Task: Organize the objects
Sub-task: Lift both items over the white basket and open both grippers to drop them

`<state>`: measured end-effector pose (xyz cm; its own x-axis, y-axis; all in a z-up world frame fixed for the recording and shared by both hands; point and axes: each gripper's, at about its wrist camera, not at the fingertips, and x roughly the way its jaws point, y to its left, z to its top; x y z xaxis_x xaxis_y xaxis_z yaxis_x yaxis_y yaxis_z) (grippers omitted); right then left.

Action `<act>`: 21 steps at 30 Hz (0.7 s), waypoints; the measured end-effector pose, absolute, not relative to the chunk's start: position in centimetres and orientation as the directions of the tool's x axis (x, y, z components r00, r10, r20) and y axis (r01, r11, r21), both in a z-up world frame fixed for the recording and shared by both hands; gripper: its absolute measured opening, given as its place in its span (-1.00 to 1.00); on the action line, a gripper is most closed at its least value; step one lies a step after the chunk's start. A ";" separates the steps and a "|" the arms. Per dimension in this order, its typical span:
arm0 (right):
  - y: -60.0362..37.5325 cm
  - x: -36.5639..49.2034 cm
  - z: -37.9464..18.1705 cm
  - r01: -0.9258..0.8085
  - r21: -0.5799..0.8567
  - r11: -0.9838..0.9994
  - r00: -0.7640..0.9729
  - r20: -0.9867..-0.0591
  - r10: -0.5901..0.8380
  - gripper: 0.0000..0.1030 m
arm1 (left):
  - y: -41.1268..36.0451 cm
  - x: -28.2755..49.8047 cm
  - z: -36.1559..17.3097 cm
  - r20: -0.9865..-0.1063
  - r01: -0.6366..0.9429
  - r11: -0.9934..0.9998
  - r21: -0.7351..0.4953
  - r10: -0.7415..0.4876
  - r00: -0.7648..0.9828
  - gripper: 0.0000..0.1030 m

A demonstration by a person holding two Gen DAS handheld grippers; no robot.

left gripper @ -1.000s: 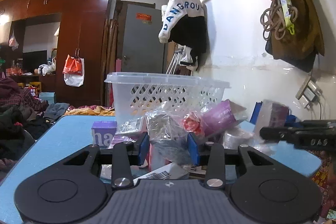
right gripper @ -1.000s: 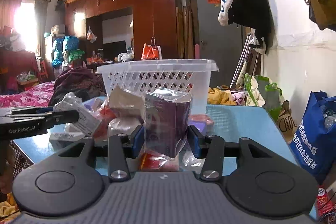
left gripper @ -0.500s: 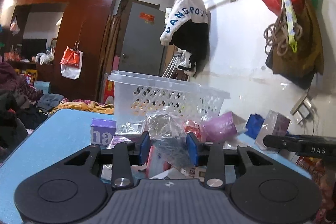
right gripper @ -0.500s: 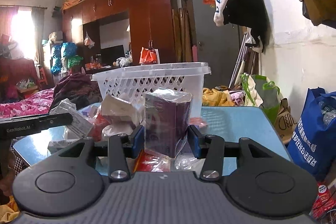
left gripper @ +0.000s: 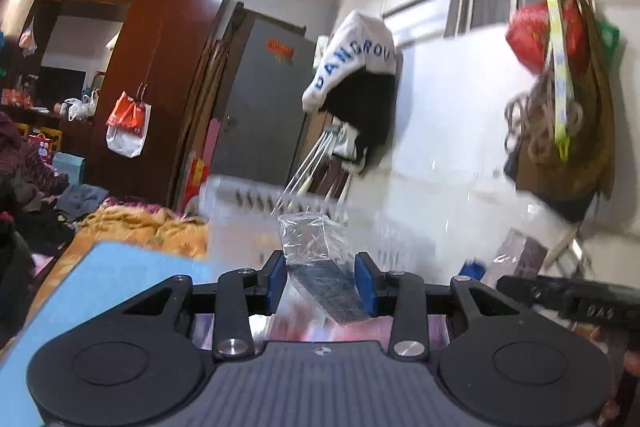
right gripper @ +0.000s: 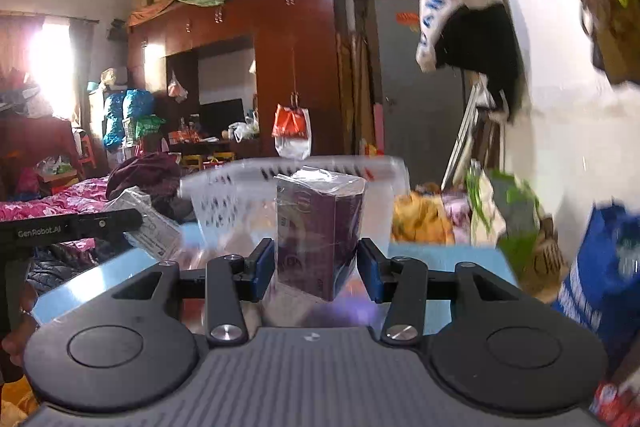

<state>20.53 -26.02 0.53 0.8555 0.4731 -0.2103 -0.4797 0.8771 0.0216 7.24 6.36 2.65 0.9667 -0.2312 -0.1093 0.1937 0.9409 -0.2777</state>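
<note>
I've got a purple cardboard box in clear film (right gripper: 320, 239) clamped in my right gripper (right gripper: 316, 273) and a dark flat packet in a crinkly clear bag (left gripper: 322, 267) pinched in my left gripper (left gripper: 322, 277), both lifted just in front of the white lattice plastic basket (right gripper: 292, 171). My worry is the slippery film letting either one slide out, or a low carry catching the basket's rim. The box stands upright, long axis vertical; the packet tilts, top leaning toward the basket.
</note>
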 end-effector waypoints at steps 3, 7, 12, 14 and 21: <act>-24.0 23.6 3.2 -0.472 -0.016 0.882 0.863 -0.214 0.458 -0.05 | 6.6 9.9 5.5 -0.087 0.189 0.938 -0.290 -0.223 0.971 -0.19; -21.4 28.4 4.7 -0.452 -0.053 0.890 0.868 -0.255 0.426 -0.05 | 6.3 14.9 8.0 -0.124 0.146 0.949 -0.280 -0.187 0.974 -0.19; -19.3 33.9 3.4 -0.432 -0.056 0.900 0.840 -0.388 0.379 -0.06 | 5.7 20.4 7.5 -0.252 0.091 0.965 -0.246 -0.154 0.955 -0.19; -19.1 34.4 2.8 -0.428 -0.060 0.902 0.839 -0.398 0.372 -0.06 | 5.6 21.3 7.1 -0.273 0.070 0.971 -0.228 -0.133 0.953 -0.19; -19.0 33.6 2.9 -0.441 -0.077 0.894 0.846 -0.369 0.386 0.77 | 5.0 21.1 6.9 -0.257 0.097 0.985 -0.146 -0.132 0.957 0.45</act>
